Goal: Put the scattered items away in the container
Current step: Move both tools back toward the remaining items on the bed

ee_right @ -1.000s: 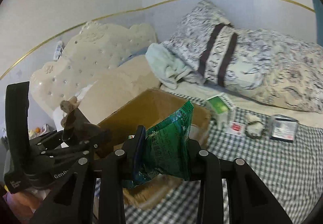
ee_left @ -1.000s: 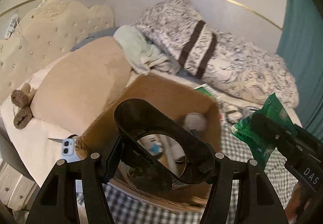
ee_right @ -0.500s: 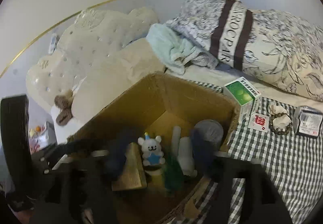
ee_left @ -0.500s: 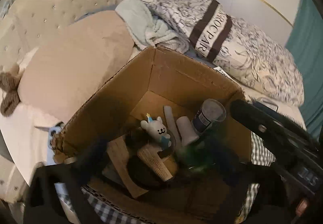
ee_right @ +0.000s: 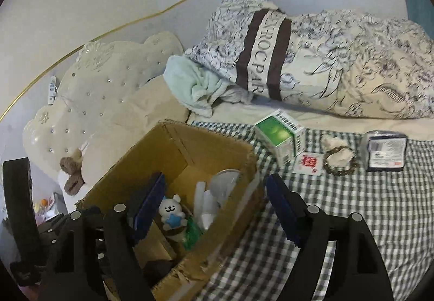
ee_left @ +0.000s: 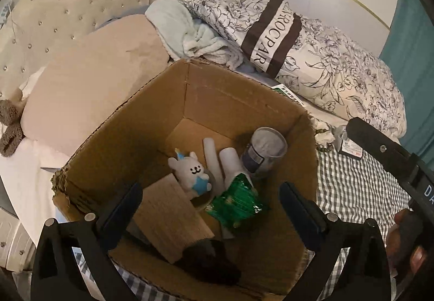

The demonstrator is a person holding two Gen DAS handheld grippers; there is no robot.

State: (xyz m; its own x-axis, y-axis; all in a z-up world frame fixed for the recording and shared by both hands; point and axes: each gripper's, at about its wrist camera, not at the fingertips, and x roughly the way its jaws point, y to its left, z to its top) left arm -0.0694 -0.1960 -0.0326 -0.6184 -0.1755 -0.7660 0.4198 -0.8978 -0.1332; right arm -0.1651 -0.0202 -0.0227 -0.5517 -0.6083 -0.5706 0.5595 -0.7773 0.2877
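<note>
Left wrist view, left to right. Beige pillow (ee_left: 89,89) at 10 o'clock, touching the cardboard box (ee_left: 233,100), which fills the centre. Left gripper (ee_left: 210,204) hangs over the box mouth, jaws spread wide, nothing held.

Box contents, all lying between the 2 jaws and below them:
- wooden block (ee_left: 171,216) at 7 o'clock
- white plush bunny (ee_left: 191,172) at centre, upright
- 2 white tubes (ee_left: 217,159) just beside the bunny
- green foil packet (ee_left: 237,202), touching the tubes' lower ends, nearer the right-hand jaw
- clear-lidded jar (ee_left: 264,151) at 2 o'clock against the box wall
- a dark item at 6 o'clock, too dim to name

Right gripper's body (ee_left: 393,162) crosses the frame at 3 o'clock.

Right wrist view, left to right. Box (ee_right: 206,146) at 8 o'clock on the checked bed cover (ee_right: 366,206). Right gripper (ee_right: 214,208) sits above the box's right wall, jaws wide apart, empty; left-hand jaw over the box interior, right-hand jaw over the cover. Packet (ee_right: 192,233) lies low between them, inside the box.

Still loose on the cover, 1 to 2 o'clock: green-and-white carton (ee_right: 279,135), small red-printed card (ee_right: 309,162), bead bracelet (ee_right: 340,159), dark blue box (ee_right: 386,150).
</note>
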